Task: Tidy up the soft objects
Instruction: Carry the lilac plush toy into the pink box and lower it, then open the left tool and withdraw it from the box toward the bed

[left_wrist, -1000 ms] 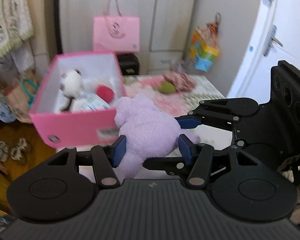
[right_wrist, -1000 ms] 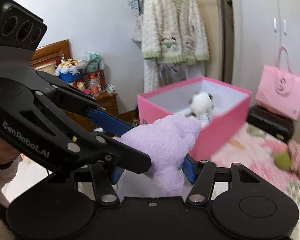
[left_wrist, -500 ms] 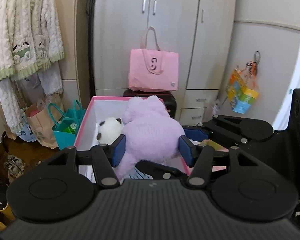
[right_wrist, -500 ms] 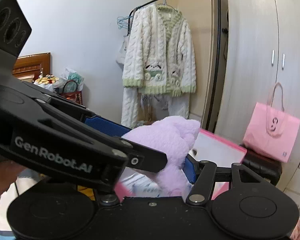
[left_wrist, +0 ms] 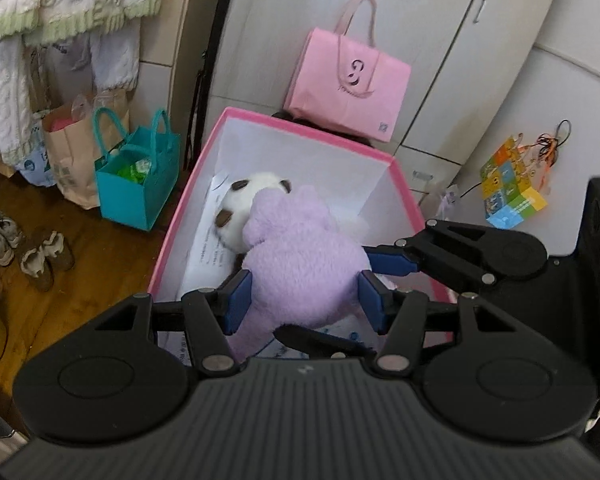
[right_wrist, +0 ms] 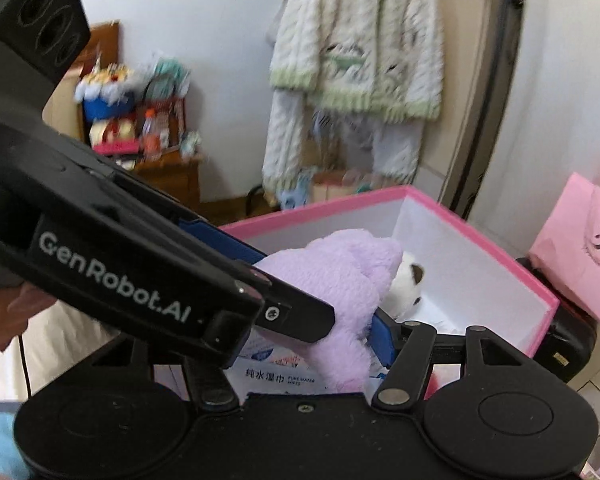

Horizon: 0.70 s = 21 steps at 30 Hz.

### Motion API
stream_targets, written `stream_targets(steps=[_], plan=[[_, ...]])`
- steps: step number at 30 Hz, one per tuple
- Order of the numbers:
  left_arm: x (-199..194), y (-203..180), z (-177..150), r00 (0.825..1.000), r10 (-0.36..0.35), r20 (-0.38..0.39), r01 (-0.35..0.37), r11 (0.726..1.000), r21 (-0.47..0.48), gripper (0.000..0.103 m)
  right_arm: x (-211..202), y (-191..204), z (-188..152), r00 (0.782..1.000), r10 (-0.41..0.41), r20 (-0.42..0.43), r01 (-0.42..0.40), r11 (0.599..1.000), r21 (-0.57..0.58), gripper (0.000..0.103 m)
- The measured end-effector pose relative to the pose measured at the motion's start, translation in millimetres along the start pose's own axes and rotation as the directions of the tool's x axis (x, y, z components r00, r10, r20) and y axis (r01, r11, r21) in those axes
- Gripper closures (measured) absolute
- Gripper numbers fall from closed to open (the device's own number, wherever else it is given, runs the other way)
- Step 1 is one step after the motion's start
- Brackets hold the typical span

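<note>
Gripping purple plush (left_wrist: pixel 300 264) over pink box (left_wrist: pixel 404 184): left tongs (left_wrist: pixel 304 300) clamped, right tongs (right_wrist: pixel 324 340) opening, pads touching.

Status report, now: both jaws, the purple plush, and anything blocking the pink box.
Left gripper and right gripper both clamp the purple plush. Plush hangs over the open pink box. Panda plush lies beneath, partly in the way.

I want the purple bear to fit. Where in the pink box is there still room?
The far end of the pink box shows bare white floor, beyond the panda. The near end is crowded: the panda, a wipes pack and papers lie under the purple bear.
</note>
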State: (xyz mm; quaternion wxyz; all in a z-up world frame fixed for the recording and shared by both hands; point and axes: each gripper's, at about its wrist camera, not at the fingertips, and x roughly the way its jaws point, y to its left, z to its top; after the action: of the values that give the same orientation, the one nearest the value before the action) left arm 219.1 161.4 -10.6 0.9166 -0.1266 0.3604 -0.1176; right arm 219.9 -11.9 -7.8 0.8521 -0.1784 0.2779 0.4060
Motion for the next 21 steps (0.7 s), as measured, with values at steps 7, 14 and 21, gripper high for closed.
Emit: stream_targets(steps=[7, 14, 21], plan=[[-2, 1, -5, 0.999, 0.052, 0.005, -0.052, 0.998, 0.043, 0.048, 10, -8, 0, 0.997, 0.063, -0.040, -0.061, 0.997, 0.049, 0.034], [-24, -7, -9, 0.995, 0.085, 0.050, -0.089, 0.993, 0.083, 0.043, -5, -7, -11, 0.999, 0.019, -0.040, -0.017, 0.998, 0.053, 0.027], [-51, -18, -17, 1.000, -0.004, 0.029, 0.001, 0.993, 0.117, 0.041, -41, -5, -18, 0.999, -0.036, -0.015, 0.037, 0.998, 0.059, 0.027]])
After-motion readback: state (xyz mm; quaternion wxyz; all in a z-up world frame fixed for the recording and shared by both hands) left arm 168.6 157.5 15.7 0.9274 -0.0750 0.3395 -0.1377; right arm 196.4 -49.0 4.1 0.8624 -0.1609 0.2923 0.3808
